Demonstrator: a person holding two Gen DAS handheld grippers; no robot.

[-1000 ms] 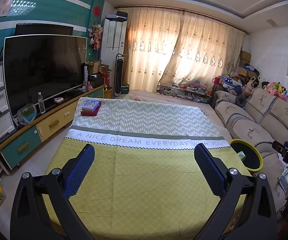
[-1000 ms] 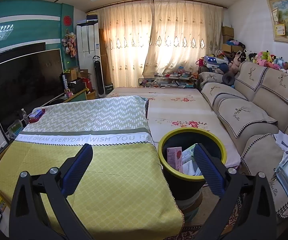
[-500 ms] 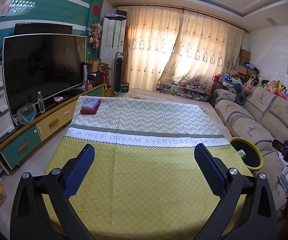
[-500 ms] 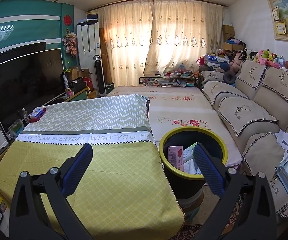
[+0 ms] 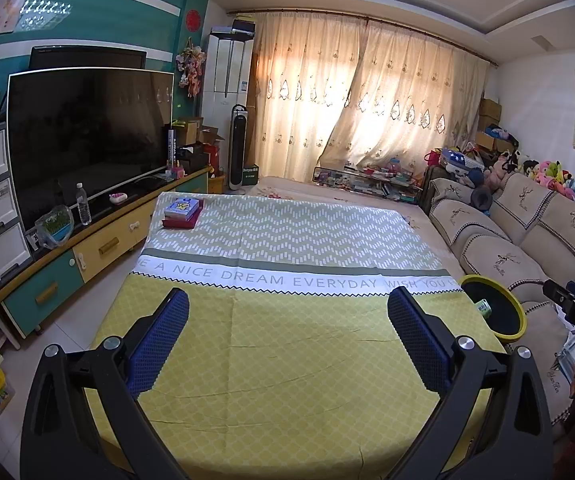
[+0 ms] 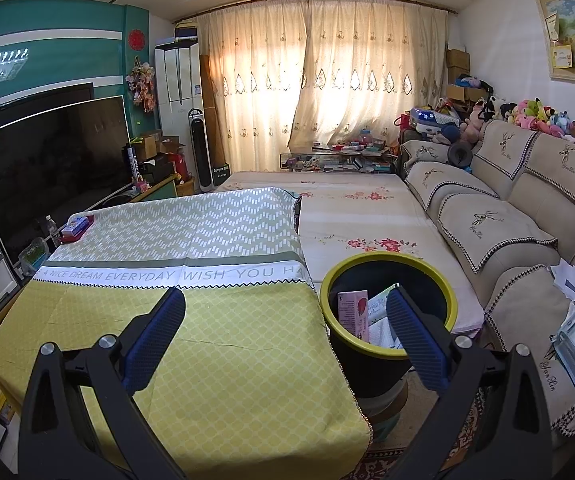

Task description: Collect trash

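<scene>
Left tool [image 5: 287, 312]: jaws spread wide, nothing between them; it hangs over the near, yellow end of the worktop [image 5: 287, 368].
Right tool [image 6: 285, 308]: also wide open and empty, over the worktop's near right corner, its right finger in front of the trash bin [image 6: 449, 322].
Trash bin: black with a yellow rim, on the floor just beside the worktop's right edge, between worktop and sofa [image 6: 499, 232].
Trash: a pink carton [image 6: 353, 312] and papers already lie in the bin; none shows on the worktop cloth.
Remaining item: a stack of books [image 5: 182, 212] at the far left corner; whether it counts as trash I cannot tell.
Key relation: the stack lies ahead and to the left, so the left tool is nearer; the bin is nearer the right tool.
Progress: judged near done.
</scene>
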